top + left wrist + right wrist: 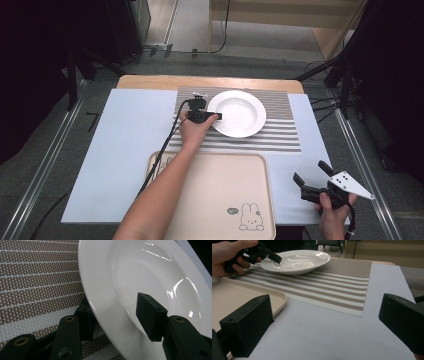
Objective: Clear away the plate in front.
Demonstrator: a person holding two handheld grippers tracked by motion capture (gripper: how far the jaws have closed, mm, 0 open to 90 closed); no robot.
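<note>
I have the left gripper (216, 116) at the near-left rim of the white plate (240, 111), and its jaws straddle that rim: in the left gripper view one jaw sits under the edge against the mat, the other hangs over the inside of the plate (140, 277). The upper pad stands just off the white surface there, so I call the jaws apart around the rim, not yet clamped on it. The plate lies flat on the striped placemat (280, 135), toward the far side of the table, and the placemat rests on a pale blue sheet (125, 150).

From the right gripper view I see the same scene side-on: my left hand (227, 255) grips the tool, with one jaw over the plate (297, 261) rim. The placemat (332, 287) runs out toward me.

My right gripper (312, 179) waits at the near-right corner, over the blue sheet, jaws wide apart with nothing between them. The beige tray (215, 195) with a rabbit drawing (251, 218) sits nearest to me, its corner (242, 296) just beside the right gripper's left jaw.
</note>
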